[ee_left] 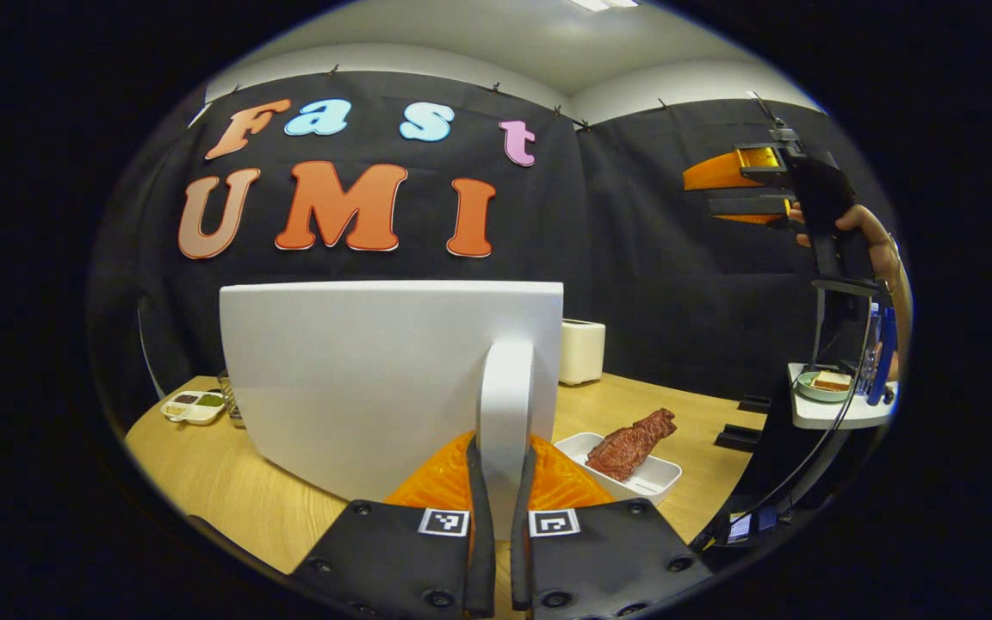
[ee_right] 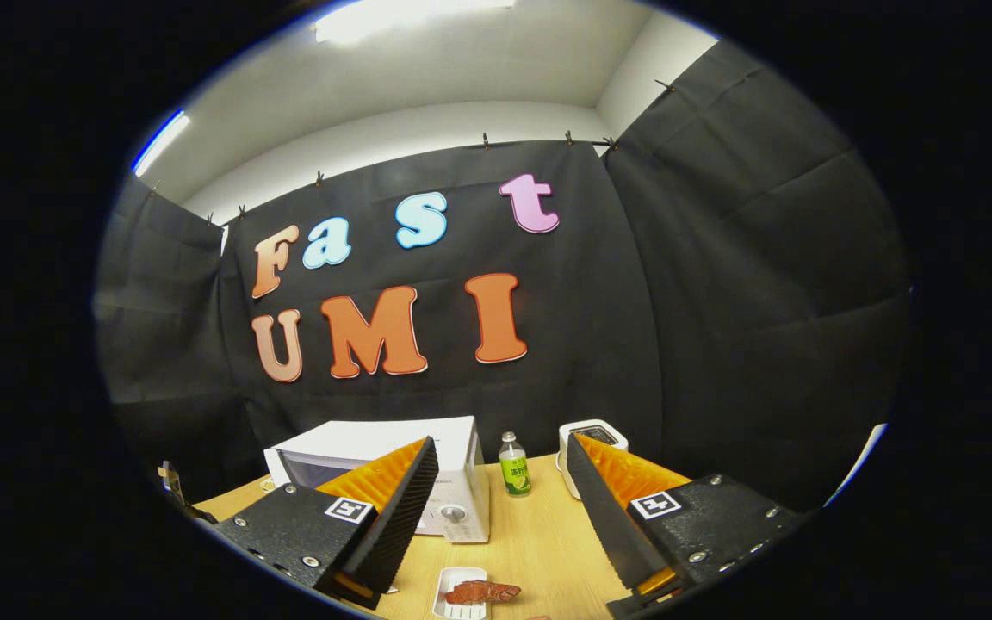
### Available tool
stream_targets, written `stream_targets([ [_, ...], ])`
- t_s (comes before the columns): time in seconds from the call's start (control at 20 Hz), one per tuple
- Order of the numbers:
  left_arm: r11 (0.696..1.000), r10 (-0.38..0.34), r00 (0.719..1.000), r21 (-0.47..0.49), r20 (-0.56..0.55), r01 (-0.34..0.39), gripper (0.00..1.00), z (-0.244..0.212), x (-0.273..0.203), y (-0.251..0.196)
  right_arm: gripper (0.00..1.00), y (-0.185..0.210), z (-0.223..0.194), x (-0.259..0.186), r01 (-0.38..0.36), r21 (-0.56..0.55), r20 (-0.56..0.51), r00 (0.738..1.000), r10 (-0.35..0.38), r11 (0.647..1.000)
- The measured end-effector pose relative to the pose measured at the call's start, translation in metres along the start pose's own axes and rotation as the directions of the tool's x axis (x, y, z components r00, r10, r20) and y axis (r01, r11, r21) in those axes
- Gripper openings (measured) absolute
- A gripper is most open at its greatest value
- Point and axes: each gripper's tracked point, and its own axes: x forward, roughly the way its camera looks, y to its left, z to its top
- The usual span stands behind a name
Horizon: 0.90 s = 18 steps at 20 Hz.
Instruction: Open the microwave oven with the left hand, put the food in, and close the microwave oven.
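Left gripper (ee_left: pixel 496 525) clamps the microwave (ee_left: pixel 393 379) door handle (ee_left: pixel 505 405); right gripper (ee_right: pixel 500 504) hovers open. Next, lift the meat (ee_left: pixel 631 443) beside the microwave.

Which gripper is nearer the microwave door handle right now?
Left. The left gripper has its fingers around the door handle; the right gripper is held open, up and back from the microwave.

Right gripper (ee_right: pixel 503 508) fingers (ee_right: pixel 401 508) wide apart above wooden table (ee_right: pixel 539 538), microwave oven (ee_right: pixel 393 474), bottle (ee_right: pixel 513 465), meat tray (ee_right: pixel 460 594).
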Motion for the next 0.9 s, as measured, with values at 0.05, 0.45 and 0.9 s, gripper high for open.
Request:
stream_targets([
  [0.05,1.0,0.004,1.0,-0.003,0.0,-0.004,0.11,-0.002,-0.012,0.006,0.93,0.004,0.0,0.001,-0.007,0.0,0.0,1.0,0.007,1.0],
  [0.45,0.956,0.281,0.96,0.078,0.019,-0.281,0.8,0.002,-0.146,0.086,0.93,0.051,-0.003,-0.008,-0.092,0.011,-0.003,0.996,0.092,0.996],
  [0.9,0.81,0.584,0.812,-0.051,-0.012,-0.584,0.94,-0.002,-0.241,0.19,0.93,0.069,-0.021,-0.015,-0.103,-0.008,-0.016,0.995,0.103,0.995],
])
